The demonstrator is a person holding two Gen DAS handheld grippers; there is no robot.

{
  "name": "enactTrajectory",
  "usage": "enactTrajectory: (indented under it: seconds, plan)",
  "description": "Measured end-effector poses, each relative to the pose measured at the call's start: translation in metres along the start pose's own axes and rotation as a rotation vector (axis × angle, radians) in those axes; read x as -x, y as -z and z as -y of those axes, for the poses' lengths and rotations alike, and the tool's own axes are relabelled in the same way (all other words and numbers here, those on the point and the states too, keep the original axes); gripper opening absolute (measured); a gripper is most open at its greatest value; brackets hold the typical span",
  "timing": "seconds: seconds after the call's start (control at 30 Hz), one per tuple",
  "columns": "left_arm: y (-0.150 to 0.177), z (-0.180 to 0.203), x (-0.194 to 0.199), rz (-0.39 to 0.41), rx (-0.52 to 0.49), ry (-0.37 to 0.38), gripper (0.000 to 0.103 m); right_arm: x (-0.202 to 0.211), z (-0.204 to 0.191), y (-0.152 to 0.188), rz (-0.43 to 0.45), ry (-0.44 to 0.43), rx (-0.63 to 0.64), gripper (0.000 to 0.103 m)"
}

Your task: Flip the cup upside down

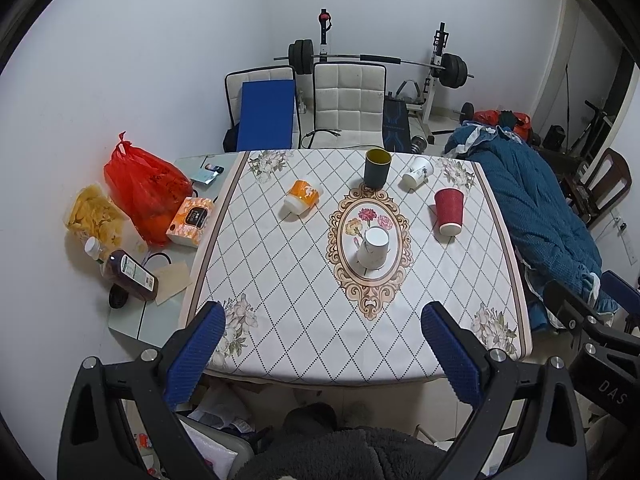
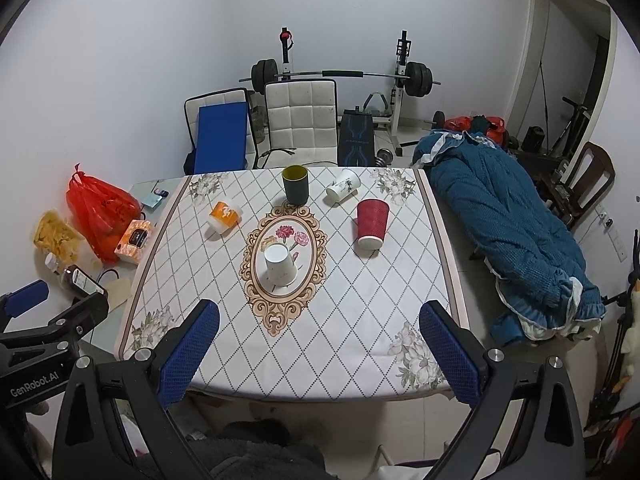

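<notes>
Several cups stand on the patterned tablecloth (image 1: 280,280) (image 2: 360,300). A dark cup (image 1: 377,168) (image 2: 295,184) stands upright with its mouth up at the far middle. A white cup (image 1: 374,248) (image 2: 281,265), a red ribbed cup (image 1: 449,211) (image 2: 372,224), an orange cup (image 1: 303,197) (image 2: 225,215) and a white printed cup (image 1: 418,172) (image 2: 343,187) are upside down. My left gripper (image 1: 322,320) and right gripper (image 2: 320,318) are both open and empty, above the table's near edge.
Left of the cloth lie a red bag (image 1: 146,184), a snack bag (image 1: 94,216), a tissue box (image 1: 190,221) and a brown bottle (image 1: 130,274). A blue quilt (image 2: 512,232) is heaped at right. White chairs (image 1: 348,104) and a barbell rack (image 1: 380,60) stand behind.
</notes>
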State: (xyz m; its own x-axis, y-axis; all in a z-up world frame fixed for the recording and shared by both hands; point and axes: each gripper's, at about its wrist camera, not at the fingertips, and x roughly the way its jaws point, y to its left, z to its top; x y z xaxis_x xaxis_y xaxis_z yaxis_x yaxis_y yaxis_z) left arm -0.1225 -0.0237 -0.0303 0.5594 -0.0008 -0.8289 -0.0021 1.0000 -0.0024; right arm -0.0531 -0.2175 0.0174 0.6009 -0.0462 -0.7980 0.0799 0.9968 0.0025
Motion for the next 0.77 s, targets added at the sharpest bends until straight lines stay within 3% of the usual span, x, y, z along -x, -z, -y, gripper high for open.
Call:
enactTrajectory:
  seconds: [0.77]
  plan:
    - [0.0045, 0.0031, -0.0027, -0.011, -0.002, 0.003, 0.1, -0.0019, 0.0011, 0.0023, -0.006, -0.002, 0.002, 0.102]
